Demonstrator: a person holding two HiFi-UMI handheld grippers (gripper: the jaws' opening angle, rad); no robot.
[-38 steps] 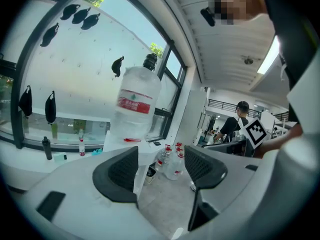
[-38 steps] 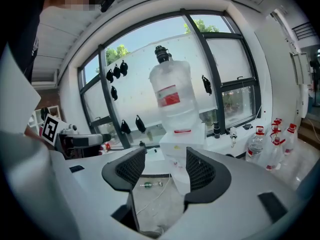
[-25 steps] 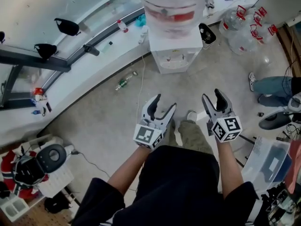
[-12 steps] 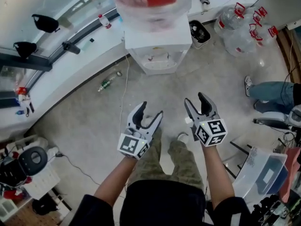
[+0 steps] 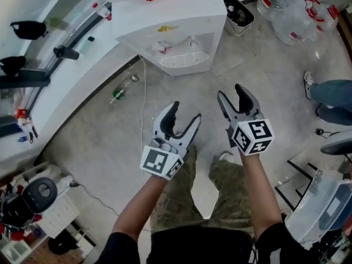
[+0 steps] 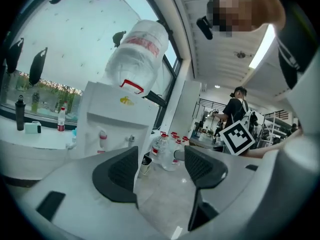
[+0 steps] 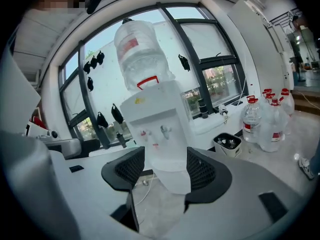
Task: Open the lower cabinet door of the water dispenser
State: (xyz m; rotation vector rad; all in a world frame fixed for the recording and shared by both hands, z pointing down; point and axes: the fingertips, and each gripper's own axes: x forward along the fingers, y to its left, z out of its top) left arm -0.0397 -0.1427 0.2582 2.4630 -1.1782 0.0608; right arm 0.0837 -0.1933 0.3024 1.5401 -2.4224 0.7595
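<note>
Two wide, empty: left gripper [image 5: 186, 111], right gripper [image 5: 231, 92]. Close in on water dispenser [image 5: 176, 32], drop low, hook lower cabinet door [image 7: 169, 176] edge.

No print could be read anywhere. The bottle [image 6: 135, 51] on the dispenser [image 5: 181, 21] bore a red label, too blurred to make out. A yellow sticker [image 6: 126, 100] on the dispenser's front was likewise illegible. The cubes on the left gripper [image 5: 186, 110] and right gripper [image 5: 230, 91] showed only black-and-white square patterns.
</note>
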